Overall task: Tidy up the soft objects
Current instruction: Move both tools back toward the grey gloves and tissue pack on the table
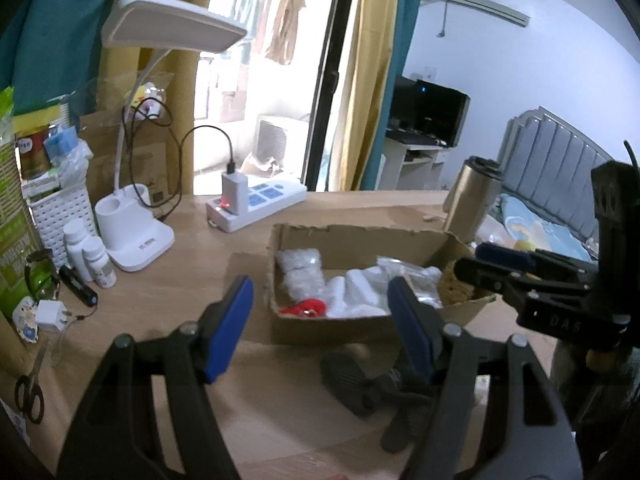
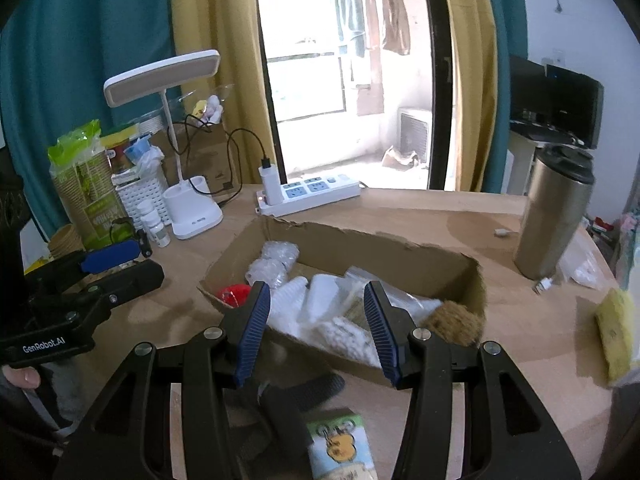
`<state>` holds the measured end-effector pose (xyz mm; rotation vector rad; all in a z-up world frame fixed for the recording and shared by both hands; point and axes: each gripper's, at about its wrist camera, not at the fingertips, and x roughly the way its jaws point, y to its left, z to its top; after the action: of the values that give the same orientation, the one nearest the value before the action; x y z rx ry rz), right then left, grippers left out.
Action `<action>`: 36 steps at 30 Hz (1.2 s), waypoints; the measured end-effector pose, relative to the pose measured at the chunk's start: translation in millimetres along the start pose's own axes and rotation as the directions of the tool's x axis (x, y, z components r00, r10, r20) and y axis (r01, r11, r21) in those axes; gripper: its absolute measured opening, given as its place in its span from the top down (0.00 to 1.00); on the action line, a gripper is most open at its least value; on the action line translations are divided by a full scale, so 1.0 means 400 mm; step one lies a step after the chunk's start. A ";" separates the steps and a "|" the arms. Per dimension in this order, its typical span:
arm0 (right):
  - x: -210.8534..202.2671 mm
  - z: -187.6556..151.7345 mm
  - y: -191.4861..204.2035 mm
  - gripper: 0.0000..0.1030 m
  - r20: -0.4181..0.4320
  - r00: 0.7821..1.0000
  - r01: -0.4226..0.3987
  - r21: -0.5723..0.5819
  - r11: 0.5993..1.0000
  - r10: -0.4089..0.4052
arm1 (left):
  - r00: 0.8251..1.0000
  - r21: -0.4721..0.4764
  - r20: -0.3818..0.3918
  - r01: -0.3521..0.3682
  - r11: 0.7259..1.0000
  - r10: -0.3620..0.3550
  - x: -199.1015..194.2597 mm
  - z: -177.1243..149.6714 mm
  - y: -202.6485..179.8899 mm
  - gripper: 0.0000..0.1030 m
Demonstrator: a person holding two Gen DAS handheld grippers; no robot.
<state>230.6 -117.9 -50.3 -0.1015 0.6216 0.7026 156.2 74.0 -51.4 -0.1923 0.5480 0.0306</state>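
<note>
A shallow cardboard box [image 1: 360, 236] [image 2: 360, 246] sits on the wooden table. It holds white soft packs [image 1: 356, 292] [image 2: 320, 304], a bubble-wrap bundle [image 1: 300, 268] [image 2: 272, 262], a red item [image 1: 306, 307] [image 2: 233, 295] and a brown fuzzy thing [image 2: 454, 320] at its right corner. A dark grey sock [image 1: 360, 384] [image 2: 296, 396] lies on the table in front of the box. My left gripper [image 1: 320, 320] is open and empty, above the sock and near the box front. My right gripper [image 2: 316, 332] is open and empty, over the box's near edge.
A white desk lamp [image 1: 132, 236] [image 2: 192, 208], power strip [image 1: 256, 200] [image 2: 312, 192], pill bottles [image 1: 86, 256], white basket [image 1: 60, 212] and scissors [image 1: 28, 392] crowd the left. A steel tumbler [image 2: 556, 212] stands right. A yellow sponge [image 2: 614, 332] and a small printed pack [image 2: 340, 444] lie nearby.
</note>
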 end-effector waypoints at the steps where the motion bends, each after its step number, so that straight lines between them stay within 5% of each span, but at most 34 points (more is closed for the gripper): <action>1: -0.005 -0.005 -0.003 0.50 0.000 1.000 0.003 0.003 1.000 -0.003 | 1.000 0.002 -0.001 0.002 1.000 -0.002 -0.002 -0.003 -0.005 0.31; 36: 0.007 -0.252 -0.052 0.49 -0.179 0.984 0.018 0.076 0.997 -0.004 | 0.988 0.036 -0.143 0.063 0.997 -0.057 0.032 -0.178 -0.116 0.31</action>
<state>195.0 -161.5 -136.8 -0.0969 0.8193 0.6624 134.1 14.8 -109.3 -0.1726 0.6835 -0.0531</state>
